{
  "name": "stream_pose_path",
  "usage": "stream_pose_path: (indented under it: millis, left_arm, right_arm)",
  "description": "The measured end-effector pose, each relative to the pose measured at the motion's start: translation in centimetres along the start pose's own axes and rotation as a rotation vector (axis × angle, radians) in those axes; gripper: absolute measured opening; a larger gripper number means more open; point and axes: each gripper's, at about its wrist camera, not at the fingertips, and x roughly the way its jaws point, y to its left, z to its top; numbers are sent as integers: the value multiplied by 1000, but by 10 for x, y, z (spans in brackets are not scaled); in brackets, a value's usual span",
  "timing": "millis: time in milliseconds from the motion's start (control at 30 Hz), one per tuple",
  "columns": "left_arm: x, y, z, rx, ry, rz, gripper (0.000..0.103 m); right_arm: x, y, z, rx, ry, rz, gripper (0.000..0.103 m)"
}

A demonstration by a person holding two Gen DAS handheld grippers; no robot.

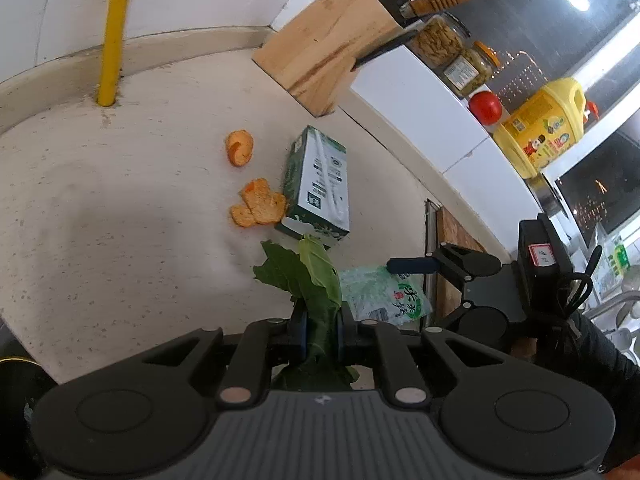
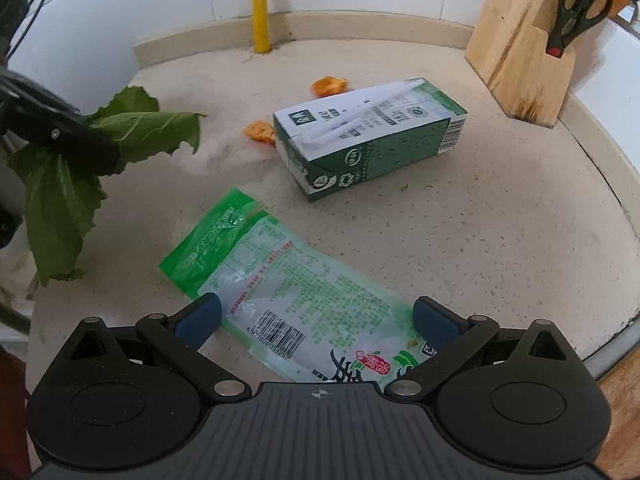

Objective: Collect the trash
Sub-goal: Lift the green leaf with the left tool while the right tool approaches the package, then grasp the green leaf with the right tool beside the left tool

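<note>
Speckled beige countertop (image 2: 460, 240) fills both views, backed by white tile, a yellow pipe (image 2: 260, 4) at the top centre of the right wrist view and a wooden knife block (image 2: 520, 52) at its upper right. Trash lies scattered across it: a green-and-white carton (image 2: 368, 136) on its side in the upper middle, orange peel pieces (image 1: 260, 204) just beside the carton's far side, and a flat green plastic wrapper (image 2: 288, 292) at the lower centre. The left gripper (image 1: 322, 332) is pressed together on a green leaf (image 1: 316, 280), which sticks up between its blue pads at the lower centre of the left wrist view; in the right wrist view the same leaf hangs at the left edge, clear of the counter. The right gripper (image 2: 316, 320) is spread wide, its fingers straddling the near end of the wrapper, and I cannot tell whether its pads touch the counter. My worry is the wrapper: it lies thin and flat, so closing pads may slide over the slick film and come up empty, or only crumple an edge. The leaf is limp and held by a narrow strip, so a quick swing could tear it or let it slip out.
</note>
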Motion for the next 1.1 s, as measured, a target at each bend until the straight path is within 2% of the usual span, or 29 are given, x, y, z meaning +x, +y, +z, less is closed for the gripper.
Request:
stream_pose_path:
  millis: [167, 300, 567, 667, 867, 1100]
  left_arm:
    - [-6, 5, 0, -9, -16, 6, 9]
    - [-9, 11, -1, -28, -29, 12, 9]
    - [-9, 12, -8, -29, -23, -2, 9]
    - [-4, 11, -10, -26, -10, -10, 9]
    - [-6, 10, -9, -19, -12, -6, 9]
    - [-4, 6, -10, -9, -30, 5, 9]
  right_arm:
    - [-1, 4, 2, 47, 32, -3, 103]
    - [-5, 11, 5, 119, 67, 59, 103]
    - [-6, 5, 4, 68, 69, -10, 103]
    - [-3, 1, 3, 44, 83, -6, 103]
    - [-2, 2, 6, 14, 58, -10, 103]
    - [-8, 7, 4, 62, 16, -6, 103]
